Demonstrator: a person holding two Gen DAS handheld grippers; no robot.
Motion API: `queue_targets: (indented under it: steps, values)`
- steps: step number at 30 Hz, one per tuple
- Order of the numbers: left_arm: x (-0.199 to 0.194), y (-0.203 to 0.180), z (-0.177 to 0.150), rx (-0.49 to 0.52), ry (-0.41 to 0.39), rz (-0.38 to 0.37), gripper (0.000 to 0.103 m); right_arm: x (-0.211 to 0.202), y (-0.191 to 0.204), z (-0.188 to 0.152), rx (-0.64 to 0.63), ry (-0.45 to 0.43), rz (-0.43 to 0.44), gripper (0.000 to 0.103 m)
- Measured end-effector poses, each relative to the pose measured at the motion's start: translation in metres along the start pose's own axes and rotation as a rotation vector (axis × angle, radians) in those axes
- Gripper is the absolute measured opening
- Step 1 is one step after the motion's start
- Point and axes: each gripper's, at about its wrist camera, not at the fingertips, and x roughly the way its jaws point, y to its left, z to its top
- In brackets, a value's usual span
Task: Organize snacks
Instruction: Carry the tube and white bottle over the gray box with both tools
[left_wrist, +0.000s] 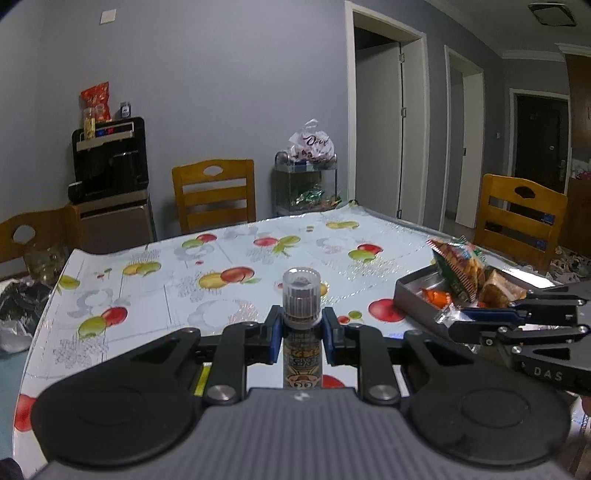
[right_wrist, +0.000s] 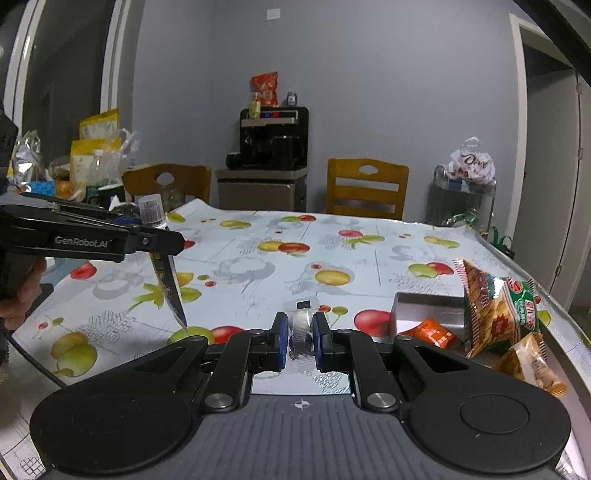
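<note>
My left gripper (left_wrist: 302, 332) is shut on the neck of a slim spouted snack pouch (left_wrist: 302, 363) with a clear ribbed cap (left_wrist: 301, 291), held upright above the fruit-print tablecloth. The right wrist view shows the pouch (right_wrist: 168, 284) hanging from that gripper (right_wrist: 162, 240), its tip just above the cloth. My right gripper (right_wrist: 300, 332) is shut on a small clear-wrapped snack (right_wrist: 301, 325). To its right a grey tin tray (right_wrist: 424, 306) holds a green-and-orange chip bag (right_wrist: 495, 306), an orange candy (right_wrist: 432, 332) and a brown packet (right_wrist: 532, 365).
Wooden chairs (left_wrist: 214, 194) stand around the table (left_wrist: 258, 266). A black water dispenser (left_wrist: 110, 158) and a wire cart (left_wrist: 306, 184) with a white bag on top stand by the far wall. Bags and bottles (right_wrist: 96, 155) are piled beyond the table's left end.
</note>
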Motion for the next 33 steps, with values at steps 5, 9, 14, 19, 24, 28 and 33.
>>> queue_targets:
  steps: [5, 9, 14, 19, 24, 28, 33]
  values:
    - [-0.004, -0.011, 0.01, 0.022, -0.013, -0.019, 0.019, -0.007, -0.009, 0.005, 0.014, -0.021, -0.008, 0.016]
    - [-0.008, -0.023, 0.019, 0.039, -0.033, -0.037, 0.019, -0.013, -0.019, 0.008, 0.028, -0.04, -0.023, 0.016]
    - [-0.006, -0.038, 0.03, 0.058, -0.047, -0.064, 0.019, -0.021, -0.034, 0.011, 0.044, -0.061, -0.047, 0.016]
    - [0.0, -0.057, 0.039, 0.078, -0.058, -0.102, 0.019, -0.031, -0.051, 0.008, 0.053, -0.067, -0.086, 0.016]
    - [0.007, -0.08, 0.049, 0.099, -0.072, -0.155, 0.019, -0.046, -0.074, 0.005, 0.073, -0.08, -0.146, 0.016]
    - [0.016, -0.102, 0.056, 0.118, -0.071, -0.215, 0.019, -0.056, -0.097, -0.002, 0.092, -0.075, -0.199, 0.016]
    - [0.026, -0.133, 0.06, 0.141, -0.059, -0.288, 0.019, -0.064, -0.118, -0.014, 0.107, -0.05, -0.233, 0.016]
